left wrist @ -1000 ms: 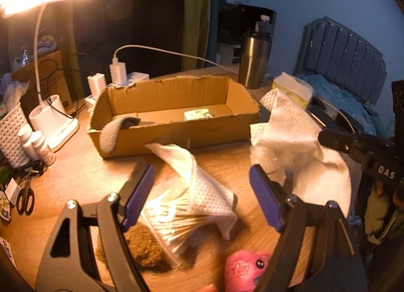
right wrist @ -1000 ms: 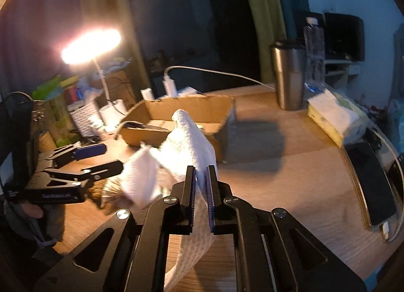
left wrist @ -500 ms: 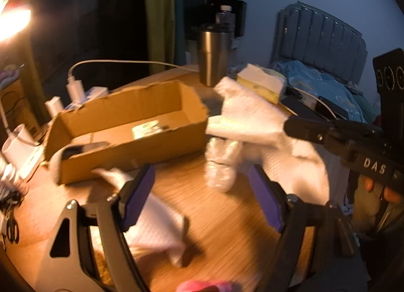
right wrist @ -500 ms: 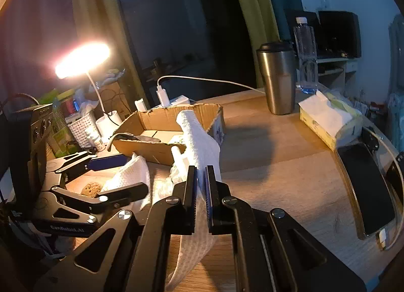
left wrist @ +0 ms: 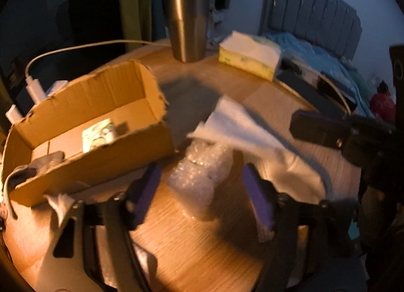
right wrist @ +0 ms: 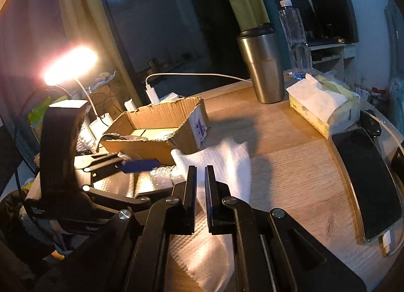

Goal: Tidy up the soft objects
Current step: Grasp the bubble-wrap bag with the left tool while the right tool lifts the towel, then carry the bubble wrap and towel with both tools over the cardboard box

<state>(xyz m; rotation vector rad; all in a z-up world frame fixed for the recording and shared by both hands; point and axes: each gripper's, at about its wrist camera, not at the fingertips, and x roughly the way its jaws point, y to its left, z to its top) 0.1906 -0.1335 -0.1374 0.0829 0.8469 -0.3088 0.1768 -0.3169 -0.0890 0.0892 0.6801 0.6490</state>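
A white textured cloth (right wrist: 227,163) lies draped on the wooden table beside the cardboard box (right wrist: 161,128). My right gripper (right wrist: 200,173) is shut on the white cloth; it also shows in the left wrist view (left wrist: 252,135). A piece of clear bubble wrap (left wrist: 199,173) lies on the table just ahead of my left gripper (left wrist: 202,191), which is open and empty, its purple pads on either side of the wrap. The box (left wrist: 88,130) holds a small printed packet (left wrist: 98,135) and a grey strap (left wrist: 32,168) over its near wall.
A steel tumbler (right wrist: 262,64), a water bottle (right wrist: 294,39), a yellow tissue pack (right wrist: 323,107) and a phone (right wrist: 366,178) stand to the right. A lit desk lamp (right wrist: 70,64), a charger with cable (right wrist: 151,92) and a white basket stand behind the box.
My left gripper has swung right from the bag of cotton swabs to the bubble wrap. My right gripper has lowered the white cloth from hanging in the air onto the table.
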